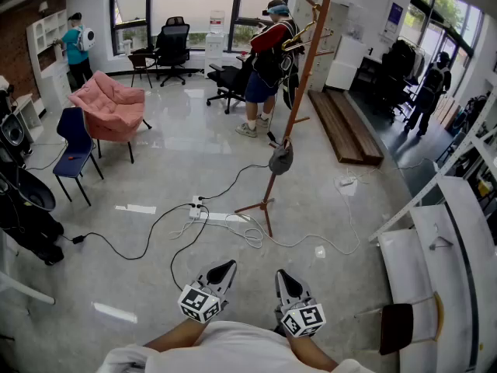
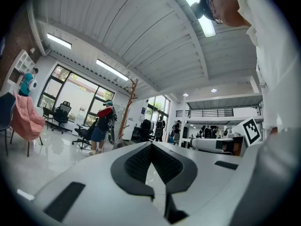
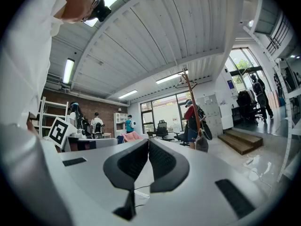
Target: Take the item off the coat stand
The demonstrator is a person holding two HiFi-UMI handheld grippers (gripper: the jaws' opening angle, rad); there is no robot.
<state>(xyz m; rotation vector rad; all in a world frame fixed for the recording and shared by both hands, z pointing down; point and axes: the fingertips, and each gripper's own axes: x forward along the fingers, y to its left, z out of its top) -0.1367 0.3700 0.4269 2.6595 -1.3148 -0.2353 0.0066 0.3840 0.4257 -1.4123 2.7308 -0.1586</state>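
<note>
A tall brown wooden coat stand [image 1: 300, 84] rises from the glossy floor some way ahead of me. A grey cap [image 1: 280, 159] hangs low on its pole. Both grippers are held low and close to my body, well short of the stand. The left gripper [image 1: 225, 267] and the right gripper [image 1: 284, 275] are shut with nothing between their jaws. The left gripper view shows the stand [image 2: 127, 108] far off with the cap [image 2: 118, 144] at its foot. The right gripper view has the stand [image 3: 192, 102] and the cap [image 3: 202, 143] right of the jaws.
A person in a red top [image 1: 269, 57] stands just behind the stand. A white power strip [image 1: 206, 215] and loose cables lie on the floor before its base. A pink armchair [image 1: 110, 106] and a blue chair [image 1: 73, 151] stand at left, a white table [image 1: 439, 266] at right.
</note>
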